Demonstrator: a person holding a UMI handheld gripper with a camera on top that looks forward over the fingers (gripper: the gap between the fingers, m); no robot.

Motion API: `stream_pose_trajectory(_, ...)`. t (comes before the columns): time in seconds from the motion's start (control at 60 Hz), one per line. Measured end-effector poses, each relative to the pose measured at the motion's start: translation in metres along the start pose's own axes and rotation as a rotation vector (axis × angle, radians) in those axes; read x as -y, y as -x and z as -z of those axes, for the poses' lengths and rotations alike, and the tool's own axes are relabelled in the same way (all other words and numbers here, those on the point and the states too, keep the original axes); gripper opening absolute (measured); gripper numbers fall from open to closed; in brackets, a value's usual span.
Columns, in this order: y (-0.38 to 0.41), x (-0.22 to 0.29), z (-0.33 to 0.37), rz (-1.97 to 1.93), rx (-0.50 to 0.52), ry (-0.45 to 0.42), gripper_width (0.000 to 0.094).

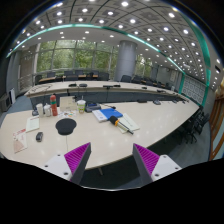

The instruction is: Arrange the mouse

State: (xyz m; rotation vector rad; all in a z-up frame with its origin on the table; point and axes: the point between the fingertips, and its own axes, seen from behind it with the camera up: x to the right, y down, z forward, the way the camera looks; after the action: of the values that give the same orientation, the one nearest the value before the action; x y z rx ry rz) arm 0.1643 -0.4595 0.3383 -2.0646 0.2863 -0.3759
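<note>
I hold the gripper high, fingers spread and empty. The mouse lies on the table beyond the left finger, near the round pad. Nothing looks arranged yet; approach and grasp remain.

The table lies bare just ahead of the open claw and toward its right edge. Clutter crowds the left side: a dark round object, bottles, and blue items mid-table.
</note>
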Motion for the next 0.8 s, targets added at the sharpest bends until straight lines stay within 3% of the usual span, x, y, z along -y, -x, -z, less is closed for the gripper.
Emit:
stream_pose_trajectory(0.25, 0.045, -0.087, -0.036, 0.057, 0.057, 0.098, 0.0853)
stream_pose_trajectory(0.45, 0.149, -0.178, -0.062, 0.096, 0.187, 0.189, 0.0856)
stream_pose_trajectory(0.617, 0.281, -0.202, -0.100, 0.058, 0.301, 0.190, 0.0857)
stream_pose_trajectory(0.8, 0.433, -0.181, -0.163, 0.062, 0.394, 0.152, 0.0858)
